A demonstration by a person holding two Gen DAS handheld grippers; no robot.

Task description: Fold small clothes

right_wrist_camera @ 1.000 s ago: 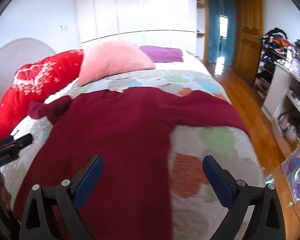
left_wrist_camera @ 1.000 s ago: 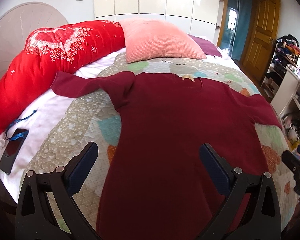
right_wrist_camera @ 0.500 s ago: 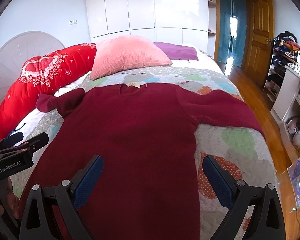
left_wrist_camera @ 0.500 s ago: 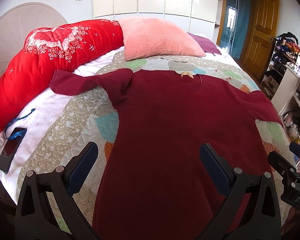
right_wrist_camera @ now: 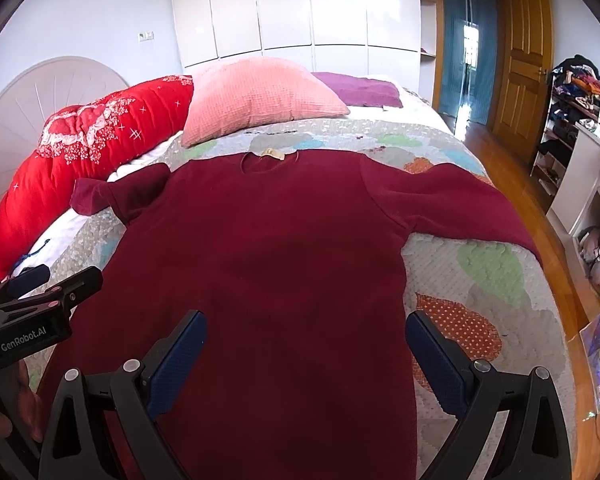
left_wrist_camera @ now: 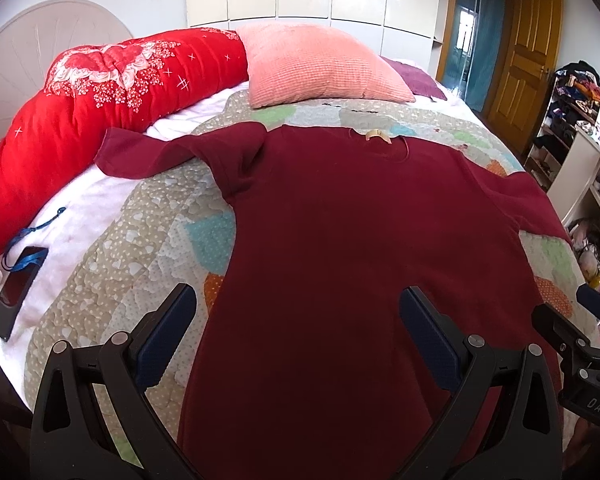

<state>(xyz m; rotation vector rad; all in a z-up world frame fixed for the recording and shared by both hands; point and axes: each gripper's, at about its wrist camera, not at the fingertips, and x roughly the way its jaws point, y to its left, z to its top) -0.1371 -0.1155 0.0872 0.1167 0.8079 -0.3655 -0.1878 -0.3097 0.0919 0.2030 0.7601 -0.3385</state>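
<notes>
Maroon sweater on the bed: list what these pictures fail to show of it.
- Hem of the maroon sweater: cut off by the bottom edge and hidden behind each open tool in both wrist views.
- Right cuff: drops over the bed's far edge in both views.
- Neck label: too small to read.

Far ahead of the tongs a pink pillow sits beside a long red bolster curving off to their left. A dark phone lies on the white sheet at left. Cluttered shelves stand right.
</notes>
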